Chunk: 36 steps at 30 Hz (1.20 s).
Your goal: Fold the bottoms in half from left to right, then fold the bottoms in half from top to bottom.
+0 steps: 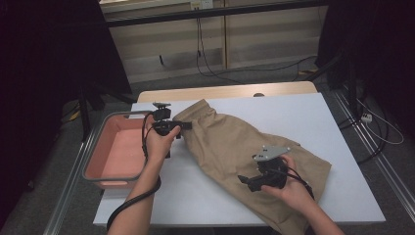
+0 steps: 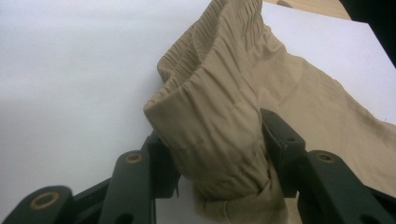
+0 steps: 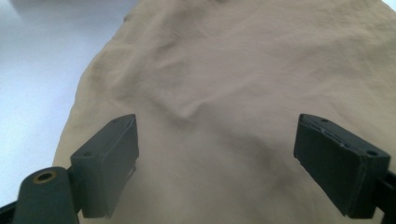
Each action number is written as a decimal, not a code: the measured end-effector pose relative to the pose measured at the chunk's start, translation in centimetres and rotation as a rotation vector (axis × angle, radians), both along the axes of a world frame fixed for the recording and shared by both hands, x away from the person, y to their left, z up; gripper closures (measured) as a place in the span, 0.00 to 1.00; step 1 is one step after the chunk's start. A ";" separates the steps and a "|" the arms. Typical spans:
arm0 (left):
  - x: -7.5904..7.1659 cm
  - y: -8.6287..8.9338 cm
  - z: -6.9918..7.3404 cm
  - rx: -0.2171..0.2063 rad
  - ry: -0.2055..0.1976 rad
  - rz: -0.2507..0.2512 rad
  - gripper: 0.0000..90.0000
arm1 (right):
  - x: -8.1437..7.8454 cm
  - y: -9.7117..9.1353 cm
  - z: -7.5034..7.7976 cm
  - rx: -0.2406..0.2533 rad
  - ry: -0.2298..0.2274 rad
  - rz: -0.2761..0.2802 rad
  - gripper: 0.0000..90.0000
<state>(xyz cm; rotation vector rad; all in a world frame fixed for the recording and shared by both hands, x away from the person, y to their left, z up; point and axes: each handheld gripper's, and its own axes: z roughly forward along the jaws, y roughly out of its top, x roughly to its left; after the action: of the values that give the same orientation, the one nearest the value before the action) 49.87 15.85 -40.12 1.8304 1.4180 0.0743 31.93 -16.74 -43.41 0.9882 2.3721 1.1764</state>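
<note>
- The table [image 1: 337, 147] is the biggest thing here, a flat white top, and the tan trousers [image 1: 235, 147] lie sprawled across it; their long axis runs from the gathered waistband by our left jaws slantwise down to the leg end that drapes off the near edge past our right jaws.
- Next down, a pink tub [image 1: 117, 152] with a grey rim sits just off the outer side of our left gripper [image 1: 176, 126], well away from the right one.
- The cloth looks like soft matte cotton, creased all over, with the waistband [image 2: 205, 60] puckered by elastic into tight ribs.
- Our left gripper's jaws are clamped about halfway shut on a bunched fold of that waistband [image 2: 219, 140]; the rest of the trousers trails away beyond the tips.
- Our right gripper [image 3: 215, 163] has its jaws spread wide with nothing pinched, and the leg fabric lies flat straight ahead between them, so we reckon that hand is the nearer one for grabbing the leg.
</note>
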 end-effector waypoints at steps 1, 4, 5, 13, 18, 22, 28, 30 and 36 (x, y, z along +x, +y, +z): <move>0.0 0.1 0.1 0.009 -0.001 0.001 0.60 | 0.0 0.0 0.0 0.000 -0.001 -0.002 0.16; 0.0 0.4 0.4 0.009 -0.005 0.007 0.60 | -0.1 -0.2 0.1 0.002 -0.001 -0.006 0.16; 0.0 0.5 0.4 0.010 -0.005 0.009 0.60 | 0.0 -0.3 0.1 0.003 0.000 -0.009 0.16; 0.2 1.1 0.9 0.018 -0.003 0.014 0.60 | 0.0 -0.4 0.1 0.007 -0.003 -0.013 0.15; 0.3 1.7 1.2 0.023 -0.011 0.030 0.60 | 0.1 -0.5 0.1 0.005 -0.002 -0.013 0.15; 0.4 2.7 1.7 0.032 -0.023 0.057 0.60 | 0.1 -0.7 0.0 0.002 0.000 -0.019 0.15; 0.4 3.4 1.9 0.036 -0.023 0.059 0.60 | 0.2 -0.8 0.0 0.005 0.001 -0.025 0.15; 0.3 3.2 1.9 0.039 -0.034 0.055 0.60 | 0.2 -0.7 0.0 0.003 0.001 -0.024 0.15; 0.4 3.1 1.9 0.037 -0.030 0.062 0.60 | 0.2 -0.8 0.0 0.003 0.001 -0.026 0.15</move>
<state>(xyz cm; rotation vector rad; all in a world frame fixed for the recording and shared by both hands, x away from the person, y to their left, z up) 50.30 18.97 -38.20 1.8079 1.4617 0.1596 32.10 -17.53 -43.41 1.0175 2.3516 1.1707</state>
